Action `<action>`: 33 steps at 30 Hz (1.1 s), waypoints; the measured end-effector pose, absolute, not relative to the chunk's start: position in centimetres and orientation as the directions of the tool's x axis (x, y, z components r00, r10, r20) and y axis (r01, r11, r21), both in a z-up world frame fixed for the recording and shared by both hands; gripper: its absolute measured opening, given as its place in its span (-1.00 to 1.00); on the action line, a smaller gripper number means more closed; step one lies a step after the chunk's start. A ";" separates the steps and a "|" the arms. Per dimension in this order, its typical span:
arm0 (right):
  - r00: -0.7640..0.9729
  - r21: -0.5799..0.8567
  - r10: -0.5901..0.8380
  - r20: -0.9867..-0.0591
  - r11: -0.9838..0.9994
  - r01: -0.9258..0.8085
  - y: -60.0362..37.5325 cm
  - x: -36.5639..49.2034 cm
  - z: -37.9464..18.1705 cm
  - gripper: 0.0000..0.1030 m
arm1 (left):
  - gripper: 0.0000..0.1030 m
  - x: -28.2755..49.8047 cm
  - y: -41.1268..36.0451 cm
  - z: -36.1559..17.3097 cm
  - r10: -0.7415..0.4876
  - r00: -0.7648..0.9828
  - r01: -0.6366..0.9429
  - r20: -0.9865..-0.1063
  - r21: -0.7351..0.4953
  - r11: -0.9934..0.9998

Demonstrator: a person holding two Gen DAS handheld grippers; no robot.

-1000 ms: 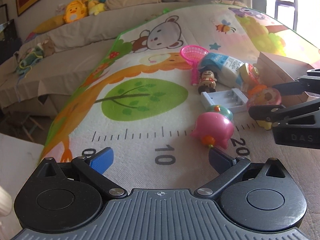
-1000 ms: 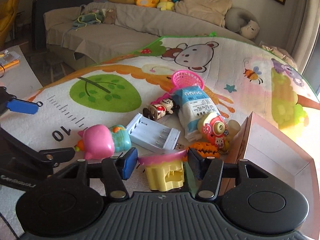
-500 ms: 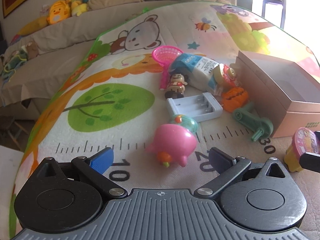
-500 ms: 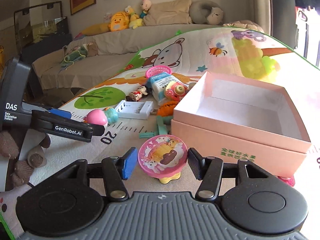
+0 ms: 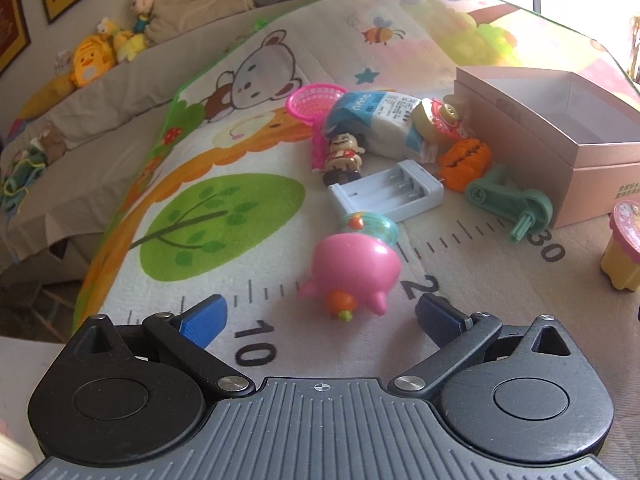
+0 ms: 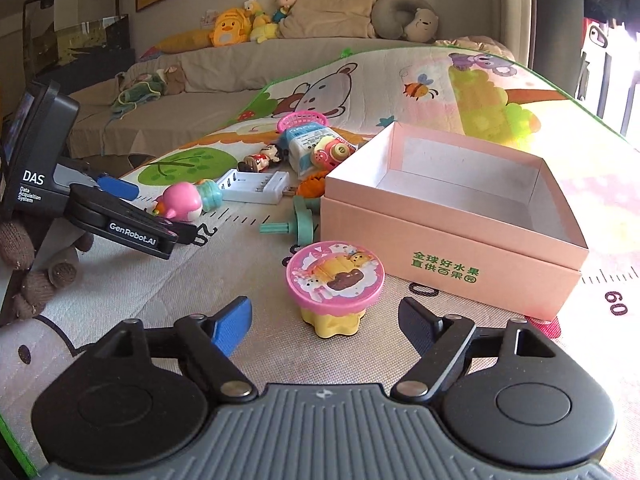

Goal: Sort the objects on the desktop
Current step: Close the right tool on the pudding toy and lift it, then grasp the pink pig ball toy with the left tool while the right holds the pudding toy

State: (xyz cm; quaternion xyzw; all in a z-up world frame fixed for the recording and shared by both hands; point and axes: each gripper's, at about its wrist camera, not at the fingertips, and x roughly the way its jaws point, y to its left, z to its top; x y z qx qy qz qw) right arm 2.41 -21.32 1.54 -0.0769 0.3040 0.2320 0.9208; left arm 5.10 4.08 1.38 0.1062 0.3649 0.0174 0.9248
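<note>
A yellow cup with a pink lid point(image 6: 335, 285) stands on the play mat in front of the open pink box point(image 6: 452, 236); it also shows in the left wrist view point(image 5: 624, 248). My right gripper point(image 6: 326, 320) is open, its fingers on either side of the cup and apart from it. My left gripper point(image 5: 320, 316) is open and empty, just short of a pink toy point(image 5: 352, 270) lying on the mat. Behind it lie a white battery charger point(image 5: 388, 190), a green crank toy point(image 5: 512, 200), an orange toy point(image 5: 466, 158) and a small figurine point(image 5: 344, 154).
A pink net basket point(image 5: 314, 100), a tissue pack point(image 5: 380, 120) and a round red-and-yellow toy point(image 5: 440, 118) lie further back. A sofa with plush toys point(image 6: 240, 24) stands behind the mat. The left gripper's body point(image 6: 100, 208) shows at the left of the right wrist view.
My right gripper carried the pink-lidded cup from the pile to the front of the box, set it down and opened. My left gripper came closer to the pink toy.
</note>
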 end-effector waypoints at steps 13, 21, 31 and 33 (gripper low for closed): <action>0.708 0.024 0.362 -0.607 0.899 -0.438 -21.1 2.8 0.6 0.76 | 1.00 3.8 7.8 2.6 0.125 0.753 -0.054 -0.646 0.129 0.990; 0.732 0.024 0.358 -0.580 0.906 -0.423 -21.3 2.4 0.7 0.86 | 1.00 1.4 7.0 3.2 0.008 0.784 -0.039 -0.621 -0.036 0.999; 0.736 0.070 0.365 -0.570 0.914 -0.399 -22.0 2.5 0.6 0.89 | 1.00 6.9 5.2 2.6 0.053 0.729 -0.104 -0.682 -0.034 0.994; 0.737 0.063 0.360 -0.572 0.915 -0.398 -21.9 2.6 0.6 0.89 | 0.99 7.9 4.9 2.4 0.052 0.720 -0.101 -0.692 -0.031 0.994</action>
